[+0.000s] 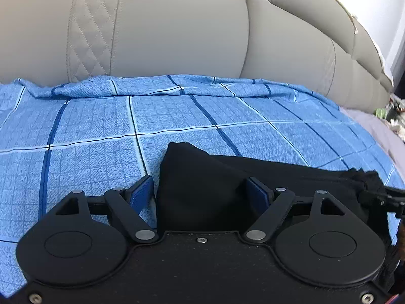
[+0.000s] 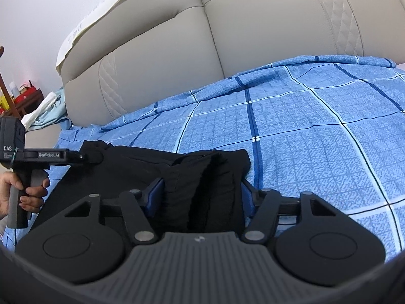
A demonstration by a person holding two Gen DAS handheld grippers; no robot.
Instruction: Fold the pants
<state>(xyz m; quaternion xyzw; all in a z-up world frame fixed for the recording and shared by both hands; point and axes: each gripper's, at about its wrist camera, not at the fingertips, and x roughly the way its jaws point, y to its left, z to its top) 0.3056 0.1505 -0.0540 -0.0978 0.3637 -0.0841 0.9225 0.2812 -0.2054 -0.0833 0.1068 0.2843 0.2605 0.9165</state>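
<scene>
The black pants (image 1: pixel 202 177) lie folded on a blue checked sheet (image 1: pixel 101 131). In the left wrist view one corner of them sits between the wide-apart blue pads (image 1: pixel 140 195) of my left gripper (image 1: pixel 200 195), which is open. My right gripper (image 2: pixel 200 195) is open too, its pads spread around bunched black folds of the pants (image 2: pixel 202 177). The left gripper also shows in the right wrist view (image 2: pixel 83 157), at the far left edge of the pants, held by a hand (image 2: pixel 27 192). The tip of the right gripper shows at the right edge of the left wrist view (image 1: pixel 384 197).
A grey padded headboard (image 1: pixel 177 33) rises behind the sheet. A bare mattress edge (image 1: pixel 379 131) lies to the right of the sheet. A light cloth (image 2: pixel 48 111) and a cluttered stand (image 2: pixel 22 96) sit at far left beyond the bed.
</scene>
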